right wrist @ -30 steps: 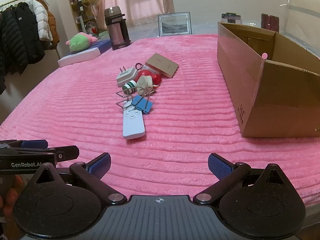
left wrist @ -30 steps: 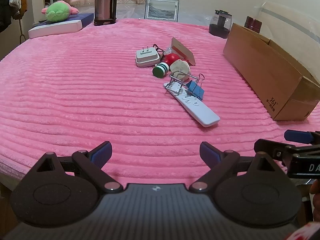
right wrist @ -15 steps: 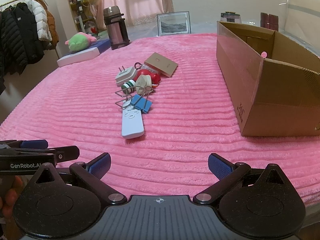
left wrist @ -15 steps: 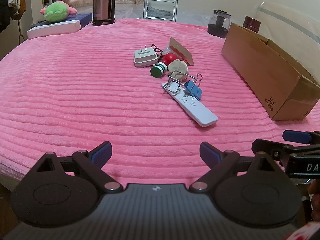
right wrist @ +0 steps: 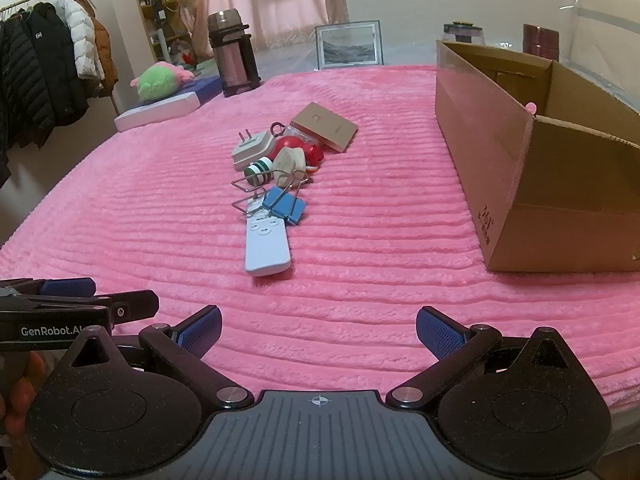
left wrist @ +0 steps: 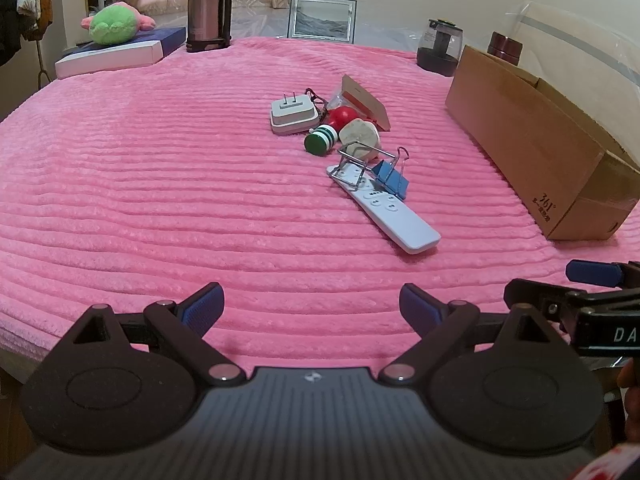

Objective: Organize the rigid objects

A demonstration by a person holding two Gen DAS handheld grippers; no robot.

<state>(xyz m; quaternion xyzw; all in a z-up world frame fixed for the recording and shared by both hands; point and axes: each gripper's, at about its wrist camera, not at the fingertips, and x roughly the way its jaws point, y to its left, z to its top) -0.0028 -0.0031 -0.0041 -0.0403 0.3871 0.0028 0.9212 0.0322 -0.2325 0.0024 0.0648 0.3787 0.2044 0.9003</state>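
A small pile lies mid-table on the pink cover: a white remote [left wrist: 390,212] [right wrist: 267,242], a blue binder clip [left wrist: 390,178] [right wrist: 285,204], a green-striped spool [left wrist: 320,140] [right wrist: 258,170], a white plug adapter [left wrist: 292,114] [right wrist: 252,148], a red object [left wrist: 344,114] [right wrist: 298,146], a beige disc [left wrist: 360,136] and a brown card [left wrist: 366,102] [right wrist: 324,126]. An open cardboard box [left wrist: 532,148] [right wrist: 532,160] stands to the right. My left gripper [left wrist: 311,304] and right gripper [right wrist: 319,328] are both open and empty, near the front edge, well short of the pile.
At the back stand a thermos [left wrist: 208,4] [right wrist: 234,58], a picture frame [left wrist: 322,18], a plush toy [left wrist: 114,24] on a flat box, and dark jars [left wrist: 438,46]. Coats [right wrist: 48,76] hang at the left. The right gripper's side shows in the left view [left wrist: 592,304].
Both views have shifted only slightly; the pile sits a little lower and nearer in the left view. Both grippers stay open and nothing on the table has moved.
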